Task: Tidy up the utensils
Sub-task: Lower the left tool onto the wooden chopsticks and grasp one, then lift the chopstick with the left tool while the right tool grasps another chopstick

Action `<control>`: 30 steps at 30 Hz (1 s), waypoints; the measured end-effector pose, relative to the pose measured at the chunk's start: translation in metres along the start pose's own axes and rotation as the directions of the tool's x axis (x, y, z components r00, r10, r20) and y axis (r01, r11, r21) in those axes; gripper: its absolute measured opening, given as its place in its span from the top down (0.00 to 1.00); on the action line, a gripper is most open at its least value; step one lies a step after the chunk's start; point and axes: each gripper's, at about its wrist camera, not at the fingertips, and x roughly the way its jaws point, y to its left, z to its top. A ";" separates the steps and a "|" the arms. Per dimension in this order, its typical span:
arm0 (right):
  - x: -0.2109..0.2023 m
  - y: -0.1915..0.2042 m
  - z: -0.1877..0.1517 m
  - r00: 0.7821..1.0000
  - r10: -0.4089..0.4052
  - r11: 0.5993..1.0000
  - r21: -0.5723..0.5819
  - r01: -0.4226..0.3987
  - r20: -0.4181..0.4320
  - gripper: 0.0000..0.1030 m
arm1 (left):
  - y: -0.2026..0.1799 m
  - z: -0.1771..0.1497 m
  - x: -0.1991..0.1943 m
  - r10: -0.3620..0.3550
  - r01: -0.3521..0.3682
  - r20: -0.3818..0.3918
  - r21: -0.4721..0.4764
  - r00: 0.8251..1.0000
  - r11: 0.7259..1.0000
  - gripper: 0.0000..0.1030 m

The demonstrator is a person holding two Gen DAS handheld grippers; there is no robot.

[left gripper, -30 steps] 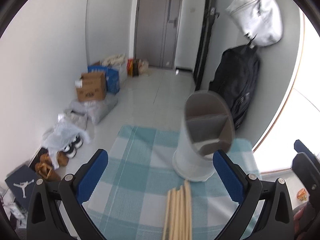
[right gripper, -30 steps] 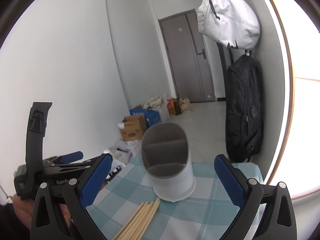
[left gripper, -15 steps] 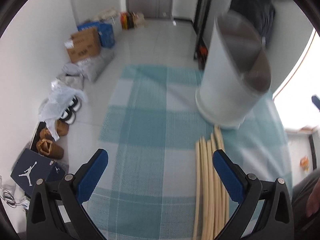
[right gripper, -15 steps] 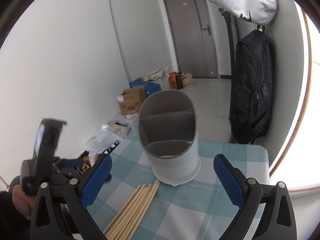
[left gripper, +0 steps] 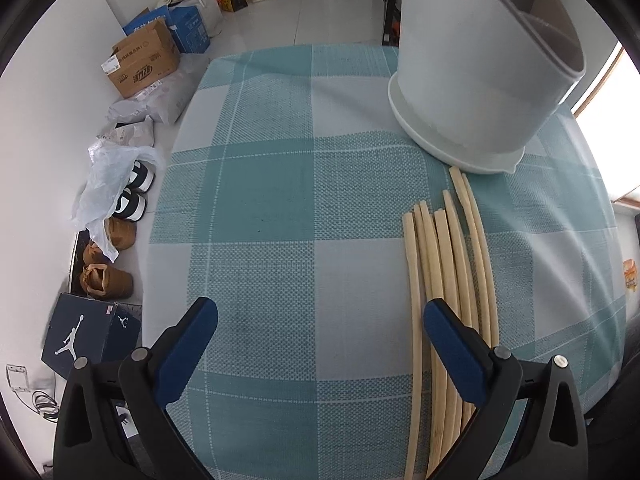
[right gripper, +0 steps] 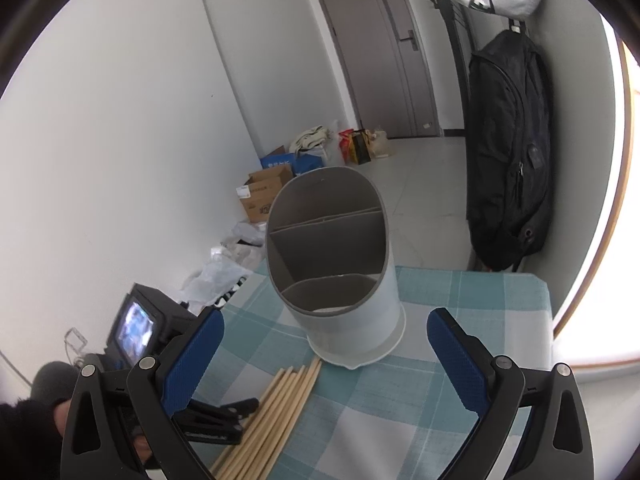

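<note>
Chopsticks point(left gripper: 448, 280) lie loose in a bundle on the checked tablecloth point(left gripper: 260, 200), none of them yet in the holder point(right gripper: 332, 256). The left gripper point(left gripper: 320, 332) hangs low over the cloth with its jaws spread wide and nothing between them; its right pad sits just over the left edge of the bundle, so most of the sticks lie outside the gap, to the right. The right gripper point(right gripper: 324, 340) is also wide open and empty, held higher and looking toward the holder, which stands upright at the far end of the sticks with its divided compartments open at the top. The far tips of the longest sticks reach almost to the holder's base.

Judging by this, the pickup has not begun. The risk is a poor bite: closing from here would likely catch only the leftmost stick or two, or push the round sticks sideways so they roll and fan out. A grip near one end could let the bundle droop or slip. Sweeping forward carelessly could also nudge the holder.
</note>
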 end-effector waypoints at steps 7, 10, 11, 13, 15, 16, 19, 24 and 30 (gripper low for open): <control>-0.005 -0.008 0.004 1.000 0.021 0.999 0.038 -0.022 0.012 0.01 | 0.005 0.010 0.010 -0.018 0.018 -0.016 -0.024 1.000 1.000 0.15; -0.008 -0.012 0.005 1.000 0.025 0.999 0.046 -0.025 0.016 0.01 | 0.005 0.017 0.009 -0.042 0.042 -0.001 -0.037 0.999 0.998 0.31; -0.008 -0.013 0.005 1.000 0.025 0.998 0.048 -0.026 0.016 0.01 | 0.003 0.019 0.008 -0.046 0.046 0.009 -0.031 0.999 0.998 0.36; -0.009 -0.016 0.005 0.999 0.030 0.998 0.057 -0.031 0.013 0.01 | -0.001 0.022 0.007 -0.054 0.055 0.027 -0.015 0.998 0.998 0.54; -0.009 -0.020 0.005 0.999 0.039 0.997 0.073 -0.039 0.005 0.01 | -0.007 0.025 0.006 -0.064 0.064 0.040 0.001 0.997 0.998 0.68; -0.008 -0.022 0.005 0.999 0.041 0.996 0.079 -0.041 0.002 0.01 | -0.006 0.025 0.006 -0.068 0.068 0.044 0.005 0.997 0.998 0.76; -0.007 -0.026 0.004 0.999 0.047 0.994 0.099 -0.045 -0.017 0.01 | -0.011 0.026 0.005 -0.085 0.084 0.051 0.024 0.995 0.996 0.96; 0.001 -0.028 0.000 0.994 0.077 0.990 0.127 -0.068 -0.073 0.02 | -0.004 0.026 0.003 -0.133 0.135 0.067 -0.024 0.989 0.991 0.99; 0.014 -0.024 -0.012 0.982 0.107 0.984 0.158 -0.082 -0.157 0.20 | 0.019 0.025 -0.022 -0.163 0.187 0.180 -0.126 0.970 0.974 0.99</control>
